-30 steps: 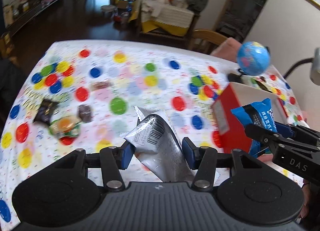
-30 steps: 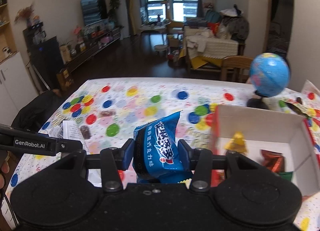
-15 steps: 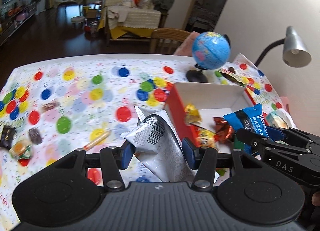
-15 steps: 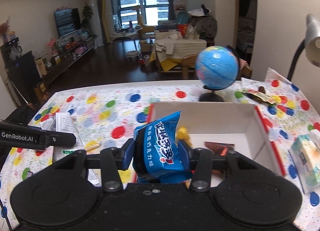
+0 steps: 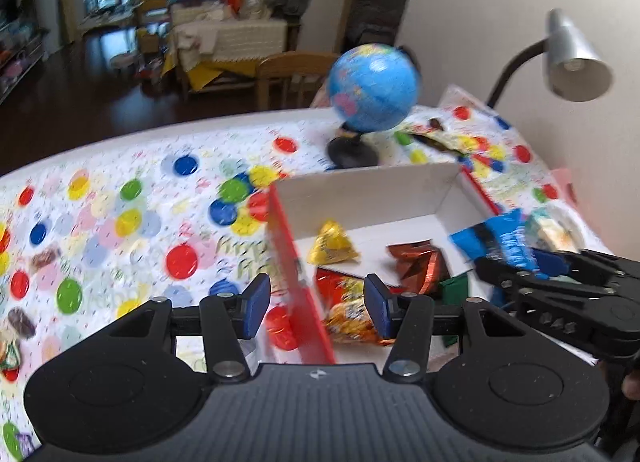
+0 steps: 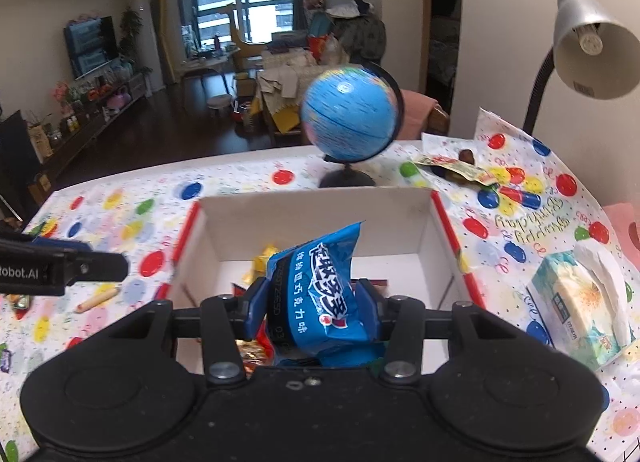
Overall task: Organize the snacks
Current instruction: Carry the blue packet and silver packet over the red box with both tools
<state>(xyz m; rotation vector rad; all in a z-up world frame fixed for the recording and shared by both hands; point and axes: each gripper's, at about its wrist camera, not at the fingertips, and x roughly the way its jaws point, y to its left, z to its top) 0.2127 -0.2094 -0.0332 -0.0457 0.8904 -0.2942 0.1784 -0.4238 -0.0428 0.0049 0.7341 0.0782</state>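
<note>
Right wrist shows my right claw [image 6: 314,308] clamped on the blue snack packet [image 6: 324,294] over the box [image 6: 316,218]; I'd lower, then release. Left claw [image 5: 316,306] apart, empty.

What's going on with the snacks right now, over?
Status: right fingers shut on blue packet, above white box. Left fingers apart, nothing between them, at the box's red side. Nothing blocking the drop.

We have swung both grippers across the table to the red box [image 6: 448,230]; the silver packet is gone from our left gripper [image 5: 316,304], now empty over the box's near wall.
</note>
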